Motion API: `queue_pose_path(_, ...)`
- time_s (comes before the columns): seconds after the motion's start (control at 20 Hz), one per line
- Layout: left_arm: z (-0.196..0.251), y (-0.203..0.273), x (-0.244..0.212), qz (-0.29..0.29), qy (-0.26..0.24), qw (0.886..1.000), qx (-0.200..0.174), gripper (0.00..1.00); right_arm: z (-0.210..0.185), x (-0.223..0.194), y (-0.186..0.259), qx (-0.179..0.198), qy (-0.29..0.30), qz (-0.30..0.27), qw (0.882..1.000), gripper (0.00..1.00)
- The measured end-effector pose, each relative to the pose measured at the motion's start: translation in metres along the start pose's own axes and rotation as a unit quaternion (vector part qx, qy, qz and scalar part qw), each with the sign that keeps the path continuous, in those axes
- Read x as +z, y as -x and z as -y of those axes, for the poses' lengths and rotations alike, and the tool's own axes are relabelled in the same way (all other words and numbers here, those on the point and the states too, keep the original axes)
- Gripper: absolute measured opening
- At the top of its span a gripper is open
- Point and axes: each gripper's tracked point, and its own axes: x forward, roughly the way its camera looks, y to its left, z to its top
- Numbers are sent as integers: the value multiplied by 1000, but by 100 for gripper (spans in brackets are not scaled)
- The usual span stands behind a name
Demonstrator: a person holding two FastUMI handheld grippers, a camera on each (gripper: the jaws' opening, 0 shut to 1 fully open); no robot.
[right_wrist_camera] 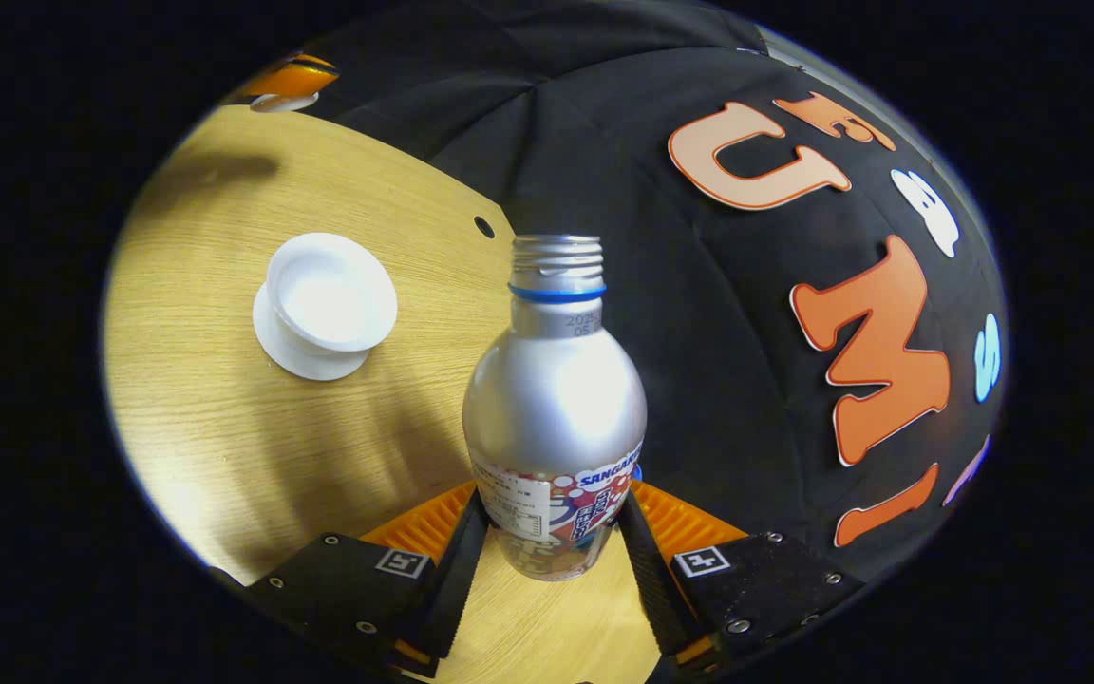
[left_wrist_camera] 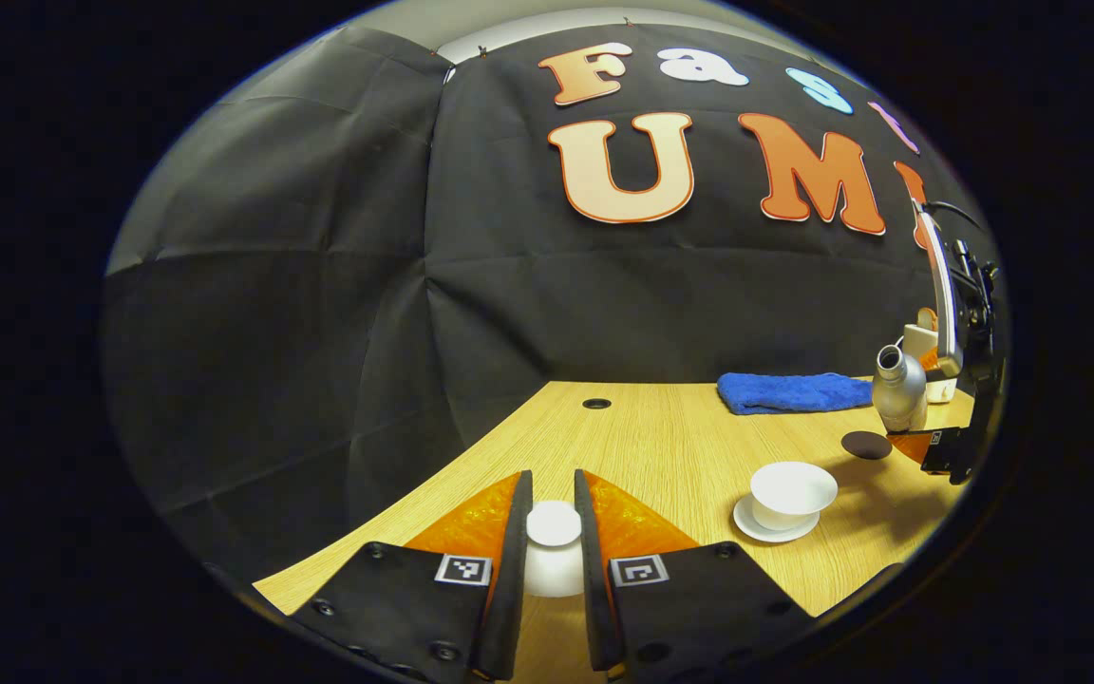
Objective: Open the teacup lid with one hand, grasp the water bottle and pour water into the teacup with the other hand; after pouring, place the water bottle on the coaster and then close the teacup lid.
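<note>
A white teacup lid (left_wrist_camera: 554, 525) sits between the two fingers of my left gripper (left_wrist_camera: 553, 489), which is shut on it and holds it over the table's near left part. The open white teacup (left_wrist_camera: 791, 492) stands on its saucer (left_wrist_camera: 767, 530) to the right, seen also as a teacup (right_wrist_camera: 329, 293) in the right gripper view. My right gripper (right_wrist_camera: 553, 503) is shut on the lower body of a silver capless water bottle (right_wrist_camera: 555, 399). That bottle (left_wrist_camera: 898, 388) hangs upright beside a dark round coaster (left_wrist_camera: 866, 445), with the right gripper (left_wrist_camera: 908, 432) below it.
A folded blue towel (left_wrist_camera: 794, 391) lies at the back of the wooden table (left_wrist_camera: 661, 437), near a small round hole (left_wrist_camera: 596, 404). The left gripper (right_wrist_camera: 283, 84) appears far off beyond the cup. Black cloth walls close the back and left sides.
</note>
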Motion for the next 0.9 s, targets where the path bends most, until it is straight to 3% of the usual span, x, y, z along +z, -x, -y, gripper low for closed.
queue_pose_path(0.35, -14, 2, -6, -3, 5, 1000, 7, 32, 20, 4, -5, -23, 78, 13, 997, 78)
queue_pose_path(0.4, -15, 2, -5, -1, 6, 1000, 9, 31, 22, 4, -5, -25, 85, 15, 996, 82)
queue_pose_path(0.45, -17, 1, -4, -1, 6, 1000, 8, 32, 24, 4, -6, -27, 94, 17, 995, 75)
queue_pose_path(0.9, -27, 2, -5, 1, 12, 1000, 13, 32, 38, 9, -11, -42, 165, 22, 985, 78)
